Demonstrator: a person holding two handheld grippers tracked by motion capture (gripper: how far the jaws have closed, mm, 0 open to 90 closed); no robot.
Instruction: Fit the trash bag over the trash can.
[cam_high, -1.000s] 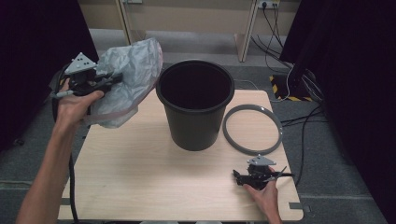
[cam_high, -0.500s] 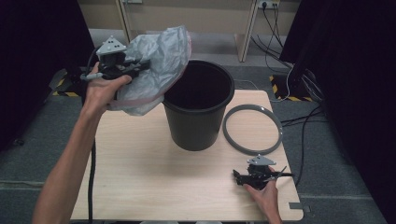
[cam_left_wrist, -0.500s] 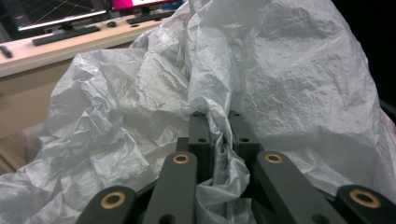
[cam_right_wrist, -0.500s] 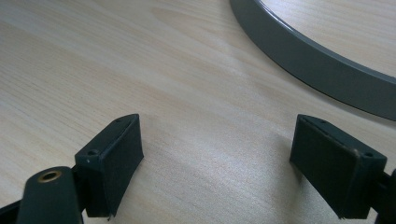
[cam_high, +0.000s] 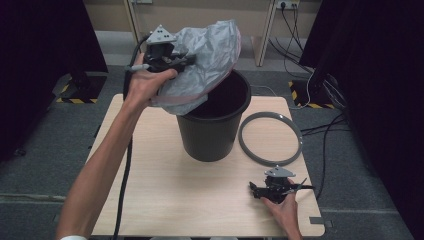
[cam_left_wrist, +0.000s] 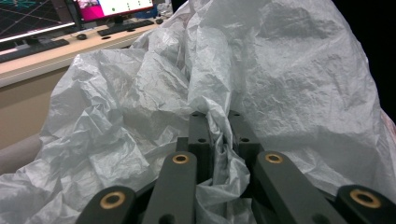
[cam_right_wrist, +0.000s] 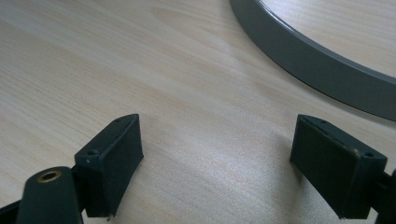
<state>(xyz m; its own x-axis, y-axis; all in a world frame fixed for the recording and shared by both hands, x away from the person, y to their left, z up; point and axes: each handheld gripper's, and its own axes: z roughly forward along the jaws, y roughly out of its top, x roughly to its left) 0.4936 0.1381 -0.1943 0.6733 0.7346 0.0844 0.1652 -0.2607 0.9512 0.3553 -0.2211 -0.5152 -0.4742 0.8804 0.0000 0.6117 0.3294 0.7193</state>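
Centrally, the table (cam_high: 150, 200) is a pale wood-grain laminate rectangle with rounded corners, matte, standing on grey carpet. At its far middle stands the bucket (cam_high: 210, 135): black smooth plastic, round, tapering toward its base, open at the top. Over the bucket's far-left rim hangs the bag (cam_high: 205, 55), a thin grey plastic film, heavily crinkled and ballooned, with a pinkish band along its lower edge; its lower fold overlaps the rim. Right of the bucket, flat on the table and just beside it, lies the ring (cam_high: 270, 138), a grey smooth hoop with a flat band profile. The left gripper (cam_high: 181, 60) is up at the bag's left side; in the left gripper view its jaws sit nearly together, pinching a bunched pleat of film. The right gripper (cam_high: 256, 189) rests on the near right of the table, and in the right gripper view its black rubbery pads (cam_right_wrist: 114, 163) stand wide apart over bare wood, nothing between them.

Versus one second ago: the bag and left gripper have travelled from beyond the table's far-left corner rightward to the bucket mouth. The right gripper, bucket and ring are unchanged.
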